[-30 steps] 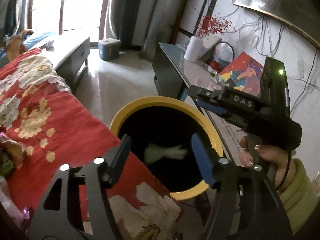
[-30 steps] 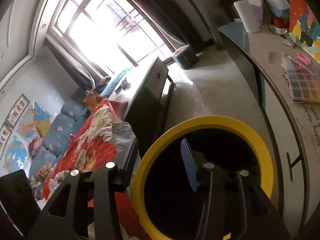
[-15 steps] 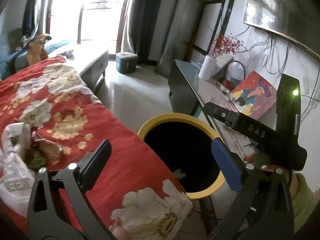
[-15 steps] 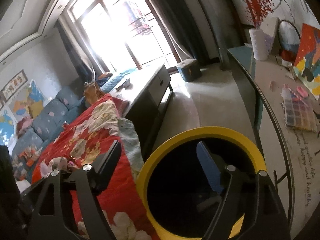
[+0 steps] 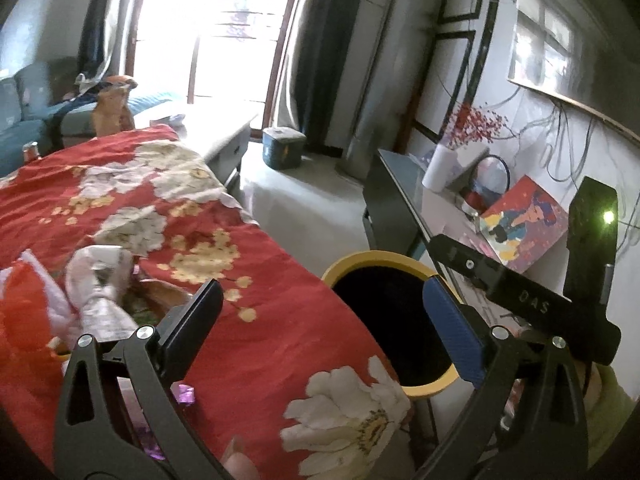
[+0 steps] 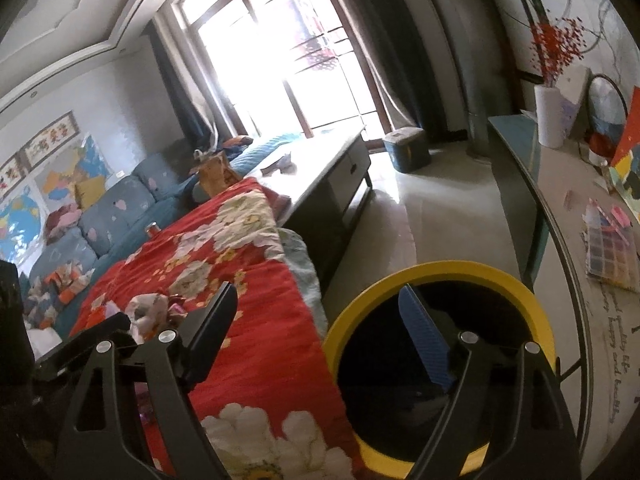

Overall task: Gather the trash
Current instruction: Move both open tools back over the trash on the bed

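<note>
- The yellow-rimmed bin (image 5: 370, 262) has an interior that reads as plain black in both views; nothing inside can be made out.
- In the left wrist view its rim at about 3 o'clock is covered by a blue finger pad (image 5: 452, 334).
- In the right wrist view the bin's rim (image 6: 440, 270) at 6 o'clock is cut by the picture's lower edge.
- The trash pile (image 5: 100, 292) on the red floral blanket (image 5: 256, 280) is partly behind the black finger at its 4 o'clock; the single pieces are too crumpled to name.
- The window (image 6: 280, 52) is blown out white.
- Writing on the side table (image 6: 622, 332) is too small to read.
</note>
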Demonstrator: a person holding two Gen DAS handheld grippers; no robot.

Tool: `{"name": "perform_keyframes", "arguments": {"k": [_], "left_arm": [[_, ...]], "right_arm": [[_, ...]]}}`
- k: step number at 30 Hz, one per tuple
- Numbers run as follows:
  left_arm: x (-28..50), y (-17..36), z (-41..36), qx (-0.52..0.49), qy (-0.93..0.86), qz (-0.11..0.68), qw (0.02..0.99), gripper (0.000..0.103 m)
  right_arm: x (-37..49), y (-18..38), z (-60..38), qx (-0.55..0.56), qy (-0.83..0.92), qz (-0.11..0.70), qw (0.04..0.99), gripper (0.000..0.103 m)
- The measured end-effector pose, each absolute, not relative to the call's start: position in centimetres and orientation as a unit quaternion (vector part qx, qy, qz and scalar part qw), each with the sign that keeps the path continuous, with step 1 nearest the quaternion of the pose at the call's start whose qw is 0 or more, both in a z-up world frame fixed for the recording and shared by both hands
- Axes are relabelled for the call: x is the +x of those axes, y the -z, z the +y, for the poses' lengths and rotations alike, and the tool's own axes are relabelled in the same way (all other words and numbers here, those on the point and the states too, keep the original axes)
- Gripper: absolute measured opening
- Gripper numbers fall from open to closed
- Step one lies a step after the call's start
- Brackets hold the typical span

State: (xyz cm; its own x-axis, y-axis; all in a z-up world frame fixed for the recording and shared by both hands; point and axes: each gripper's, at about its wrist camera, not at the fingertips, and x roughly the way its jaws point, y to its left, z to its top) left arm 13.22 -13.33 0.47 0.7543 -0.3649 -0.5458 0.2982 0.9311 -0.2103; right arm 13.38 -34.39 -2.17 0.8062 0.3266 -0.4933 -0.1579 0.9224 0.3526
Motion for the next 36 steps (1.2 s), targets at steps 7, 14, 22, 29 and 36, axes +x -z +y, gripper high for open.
{"name": "perform_keyframes", "arguments": {"k": [7,14,22,29,36], "left_arm": [[12.2,-1.3,-10.8,-0.069,0.156,0.283,0.944,0.092],[11.2,-2.4,-8.1,-0.074,0.123,0.253,0.957,0.092],[10.5,-2.7,-4.9,-0.079,0.083,0.241,0.964,0.092],[10.4,-3.0,-2.0,-0.08,0.046,0.241,0.966,0.092],[10.0,-2.7,1.7,-0.076,0.012,0.254,0.964,0.092]], "right_arm": [[12.5,1.4,-31.7,0.125,-0.151,0.277,0.941,0.084],[11.6,0.6,-29.1,0.108,-0.181,0.265,0.941,0.087],[10.8,0.4,-26.2,0.091,-0.213,0.265,0.936,0.088],[10.1,0.4,-22.9,0.074,-0.246,0.272,0.927,0.089],[9.7,0.8,-19.3,0.049,-0.285,0.283,0.915,0.089]]}}
